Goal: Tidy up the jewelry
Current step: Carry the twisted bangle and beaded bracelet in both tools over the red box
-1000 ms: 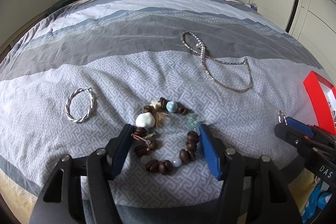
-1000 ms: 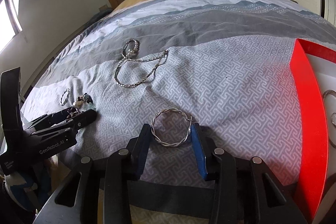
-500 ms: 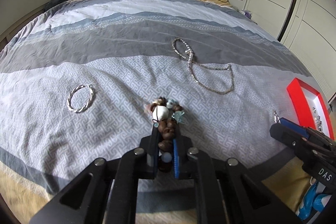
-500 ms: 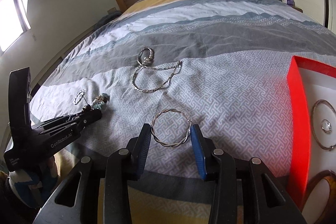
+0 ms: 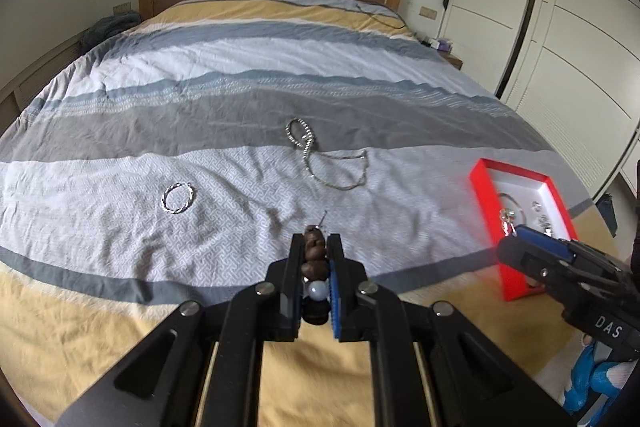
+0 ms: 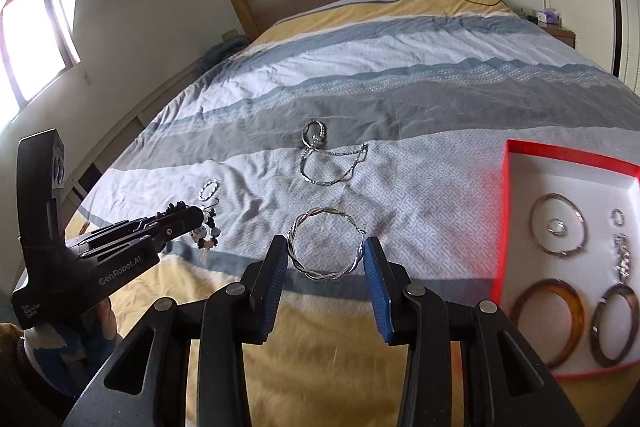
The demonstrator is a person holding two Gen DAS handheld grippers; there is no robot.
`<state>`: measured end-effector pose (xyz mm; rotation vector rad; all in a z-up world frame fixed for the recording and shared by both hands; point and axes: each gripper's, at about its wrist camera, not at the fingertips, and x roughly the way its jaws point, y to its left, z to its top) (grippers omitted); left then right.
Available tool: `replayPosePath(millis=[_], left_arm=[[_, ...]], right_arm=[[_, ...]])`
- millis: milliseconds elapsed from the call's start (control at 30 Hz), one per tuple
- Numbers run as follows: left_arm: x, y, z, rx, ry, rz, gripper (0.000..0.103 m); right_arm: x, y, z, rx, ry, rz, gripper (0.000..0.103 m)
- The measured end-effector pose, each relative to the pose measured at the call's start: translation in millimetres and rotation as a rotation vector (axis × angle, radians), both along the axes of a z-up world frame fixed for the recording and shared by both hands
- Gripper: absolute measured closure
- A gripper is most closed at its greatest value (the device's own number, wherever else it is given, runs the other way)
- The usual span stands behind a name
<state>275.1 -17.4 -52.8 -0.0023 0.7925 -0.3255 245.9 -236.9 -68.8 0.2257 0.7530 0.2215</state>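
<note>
Black left gripper [image 5: 315, 247] and right gripper [image 6: 325, 251], blue ribbed pads, silver screws.

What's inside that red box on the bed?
The red box holds a thin metal bangle with a small ring inside it, two brown bangles, a tiny hoop and a sparkly piece. Its right edge runs out of view.

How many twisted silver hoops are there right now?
2: one twisted silver hoop held in the right hand-held gripper, another lying on the bedspread. None visibly hidden.
</note>
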Motion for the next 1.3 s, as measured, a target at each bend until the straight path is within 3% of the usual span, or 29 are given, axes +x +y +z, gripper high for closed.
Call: replayPosePath(millis=[400, 600, 800, 1000, 1300], left_arm=[[-84, -31, 58, -0.021, -0.067, -0.096, 0.093], [-109, -71, 71, -0.034, -0.075, -0.180, 0.093], [-107, -134, 69, -0.045, -0.051, -0.283, 0.093], [-77, -204, 53, -0.036, -0.021, -0.356, 0.093], [11, -284, 6, 0.028, 0.002, -0.343, 0.093]], right_arm=[[-90, -25, 51, -0.032, -0.053, -0.031, 0.064], [-128, -58, 56, -0.045, -0.057, -0.082, 0.064], [-152, -111, 48, -0.067, -0.028, -0.163, 0.064], [-133, -163, 42, -0.101, -0.018, -0.216, 0.064], [-36, -222, 13, -0.107, 0.014, -0.238, 0.064]])
